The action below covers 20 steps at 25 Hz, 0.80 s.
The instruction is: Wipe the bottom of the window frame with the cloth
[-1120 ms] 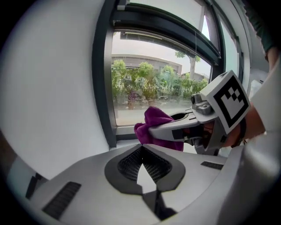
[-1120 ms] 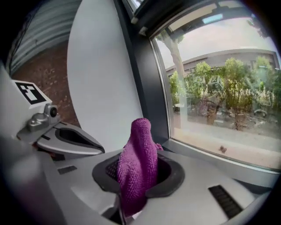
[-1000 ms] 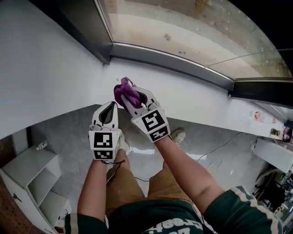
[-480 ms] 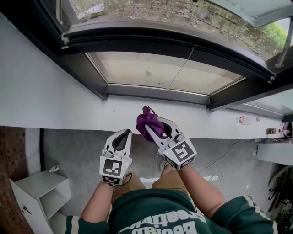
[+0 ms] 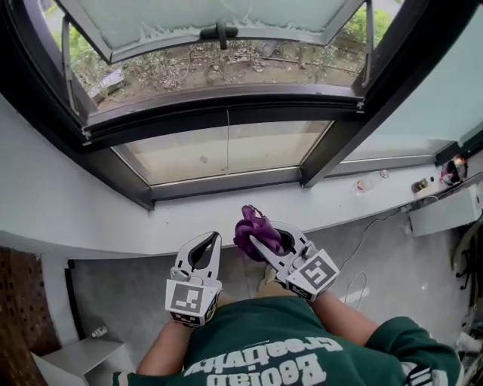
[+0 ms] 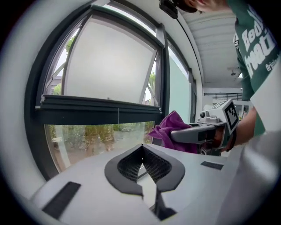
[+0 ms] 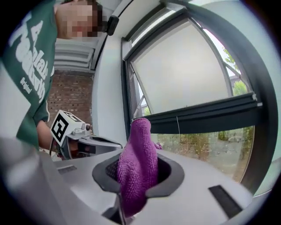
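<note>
A person in a green printed shirt [image 5: 264, 354] stands at a dark-framed window, a gripper in each hand, both pointed at the glass. The right gripper [image 5: 262, 234] is clamped on a bunched purple cloth [image 7: 137, 162], which fills the gap between its jaws and rises past their tips in a rounded peak towards the window. The left gripper [image 6: 141, 149], just to the left of the right one and level with it, has its jaws pressed together at the tips with nothing between them. Ahead of both grippers, beyond a band of white wall [image 5: 113, 219], runs the bottom rail of the window frame [image 5: 226, 183]; the cloth is clear of it and touches neither rail nor glass. Further ahead of the jaws, past the fixed lower pane [image 5: 219, 154], an upper sash [image 5: 219, 22] is tilted open, with greenery visible outside.
</note>
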Each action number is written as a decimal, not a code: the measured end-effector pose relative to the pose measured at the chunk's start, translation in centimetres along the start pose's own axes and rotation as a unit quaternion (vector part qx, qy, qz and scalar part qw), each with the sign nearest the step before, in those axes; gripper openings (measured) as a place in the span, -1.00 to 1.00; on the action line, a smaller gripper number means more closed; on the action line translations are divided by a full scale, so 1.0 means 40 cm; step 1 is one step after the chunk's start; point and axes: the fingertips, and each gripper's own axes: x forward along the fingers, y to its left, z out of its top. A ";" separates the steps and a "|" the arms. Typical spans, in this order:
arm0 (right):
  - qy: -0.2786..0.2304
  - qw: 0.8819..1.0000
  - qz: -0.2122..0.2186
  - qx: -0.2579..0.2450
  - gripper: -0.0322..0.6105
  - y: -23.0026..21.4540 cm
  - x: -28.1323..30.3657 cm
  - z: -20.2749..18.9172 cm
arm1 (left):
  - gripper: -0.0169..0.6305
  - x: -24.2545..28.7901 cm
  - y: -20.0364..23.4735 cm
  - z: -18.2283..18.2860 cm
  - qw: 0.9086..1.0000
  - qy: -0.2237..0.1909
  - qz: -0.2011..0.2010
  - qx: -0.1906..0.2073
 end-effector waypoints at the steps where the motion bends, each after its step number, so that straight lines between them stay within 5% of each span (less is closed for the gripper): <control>1: -0.008 1.000 -0.006 -0.006 -0.61 0.003 -0.018 0.018 | -0.92 0.000 -0.020 0.016 1.000 -0.006 -0.014 -0.001; 13: -0.037 0.995 -0.057 -0.076 -0.61 -0.019 -0.097 0.102 | -0.92 0.009 -0.071 0.117 0.996 -0.038 -0.064 0.039; 20: -0.040 0.996 -0.055 -0.055 -0.61 -0.014 -0.093 0.095 | -0.92 0.015 -0.052 0.123 0.997 -0.034 -0.060 0.042</control>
